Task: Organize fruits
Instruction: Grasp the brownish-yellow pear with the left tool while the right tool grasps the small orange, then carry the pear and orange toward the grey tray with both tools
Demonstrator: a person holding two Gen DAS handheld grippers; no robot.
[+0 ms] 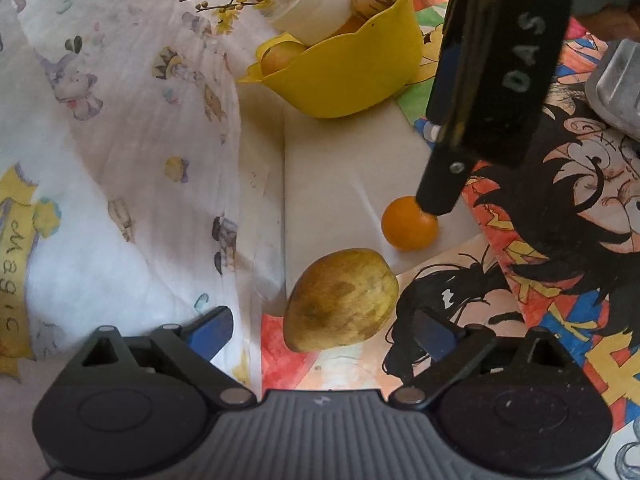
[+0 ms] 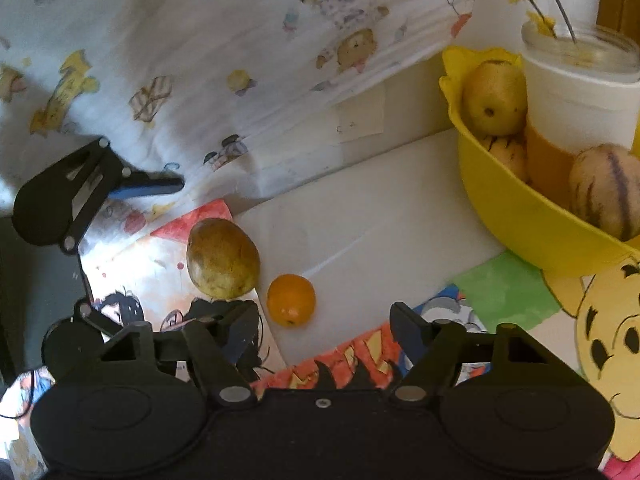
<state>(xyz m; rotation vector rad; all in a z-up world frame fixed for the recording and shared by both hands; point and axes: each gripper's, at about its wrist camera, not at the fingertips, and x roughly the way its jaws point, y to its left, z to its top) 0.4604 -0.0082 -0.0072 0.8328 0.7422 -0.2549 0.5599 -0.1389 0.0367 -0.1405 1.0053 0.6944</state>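
Fruits on the table: two loose ones – a large yellow-brown mottled pear-shaped fruit (image 1: 342, 300) and a small round orange citrus (image 1: 408, 224), near each other but apart, on a white board (image 1: 328, 168) that lies among coloured cartoon drawings (image 1: 560, 216).
Fruits in the bowl: three can be counted in the right wrist view – a yellow apple-like fruit (image 2: 494, 98), a striped pale melon-like fruit (image 2: 606, 192) and another striped one (image 2: 506, 156) low between them, mostly covered.
Yellow plastic bowl (image 1: 352, 80): scalloped rim, standing at the far edge of the board; cut off at the right edge in the right wrist view.
White jar (image 1: 308, 4): one, with a thin twig of yellow blossoms (image 1: 224, 2); whether it stands in the bowl or behind it I cannot tell.
Left gripper (image 1: 326, 330): jaws spread wide, holding nothing – the big fruit sits between and just beyond the blue fingertips (image 1: 212, 330), untouched.
Right gripper (image 2: 324, 328): jaws parted, holding nothing, the citrus just ahead; in the left wrist view one of its black fingers overlaps the citrus, contact unclear.
Backdrop: one white printed cloth (image 1: 120, 140) with small cartoon figures, creased.
Hard to make out: a grey object (image 1: 618, 88) at the right edge of the left wrist view, cropped.
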